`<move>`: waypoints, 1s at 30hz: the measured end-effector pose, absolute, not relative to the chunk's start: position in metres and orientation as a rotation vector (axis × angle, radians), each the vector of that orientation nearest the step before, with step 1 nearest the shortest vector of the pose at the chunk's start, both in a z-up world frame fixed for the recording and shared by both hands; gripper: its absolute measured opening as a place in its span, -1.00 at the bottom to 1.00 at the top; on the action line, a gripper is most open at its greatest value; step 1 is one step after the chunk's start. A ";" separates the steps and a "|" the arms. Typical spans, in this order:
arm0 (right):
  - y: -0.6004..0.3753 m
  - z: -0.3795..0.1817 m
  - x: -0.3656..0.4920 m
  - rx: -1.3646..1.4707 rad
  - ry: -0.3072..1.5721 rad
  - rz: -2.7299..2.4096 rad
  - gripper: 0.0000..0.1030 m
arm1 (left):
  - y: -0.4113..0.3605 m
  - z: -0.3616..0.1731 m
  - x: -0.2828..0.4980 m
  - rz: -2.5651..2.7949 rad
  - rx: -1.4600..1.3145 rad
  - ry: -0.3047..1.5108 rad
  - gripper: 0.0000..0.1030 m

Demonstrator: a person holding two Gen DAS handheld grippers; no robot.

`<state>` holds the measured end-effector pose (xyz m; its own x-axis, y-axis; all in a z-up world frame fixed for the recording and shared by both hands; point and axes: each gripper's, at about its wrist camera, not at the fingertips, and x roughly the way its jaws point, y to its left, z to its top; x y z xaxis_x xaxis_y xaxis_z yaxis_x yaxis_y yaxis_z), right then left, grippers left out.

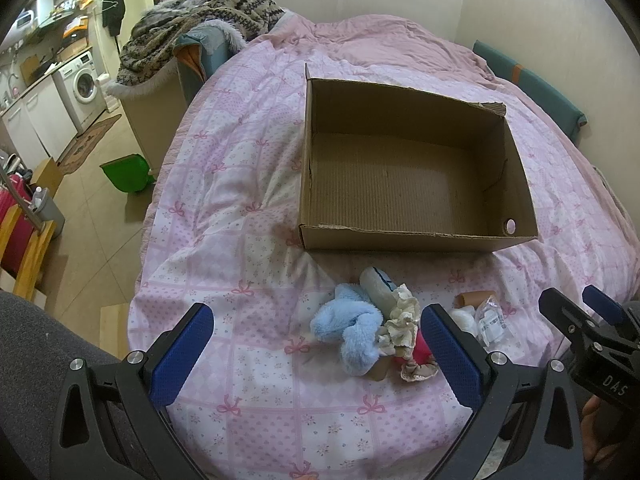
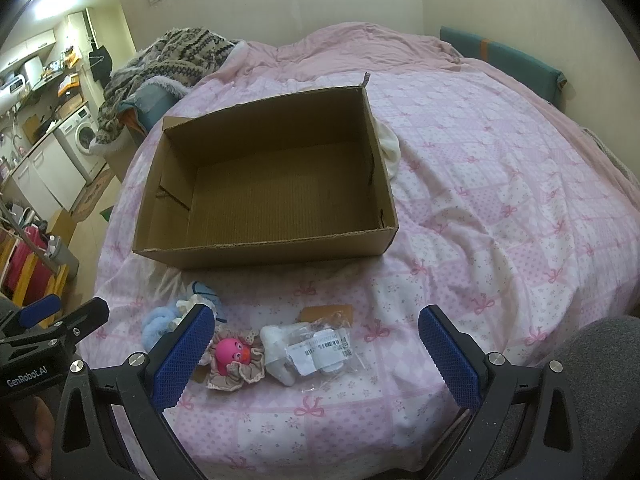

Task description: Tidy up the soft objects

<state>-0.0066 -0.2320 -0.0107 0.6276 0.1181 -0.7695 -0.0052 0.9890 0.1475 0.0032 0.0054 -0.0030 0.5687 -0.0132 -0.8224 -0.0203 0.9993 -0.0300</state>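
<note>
Both tongs (image 1: pixel 316 344) (image 2: pixel 316 344) spread, holding nothing, cardboard box (image 1: pixel 404 236) empty

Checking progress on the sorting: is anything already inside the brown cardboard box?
No, the brown cardboard box shows only its bare corrugated floor, while the blue plush toy lies on the bedspread outside it.

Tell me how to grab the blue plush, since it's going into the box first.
Grip the blue plush across its thick looped middle, coming from above with the open left tongs. It lies limp on the bed, its right side against the cream cloth, so a top pinch avoids snagging that.
</note>
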 end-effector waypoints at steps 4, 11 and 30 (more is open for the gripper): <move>-0.231 -0.012 -0.007 0.137 0.890 0.070 1.00 | 0.006 -0.003 0.003 0.004 -0.037 0.964 1.00; -0.231 -0.012 -0.007 0.135 0.890 0.070 1.00 | 0.006 -0.003 0.003 0.004 -0.039 0.966 1.00; -0.231 -0.012 -0.005 0.134 0.893 0.070 1.00 | 0.005 -0.003 0.003 0.004 -0.040 0.965 1.00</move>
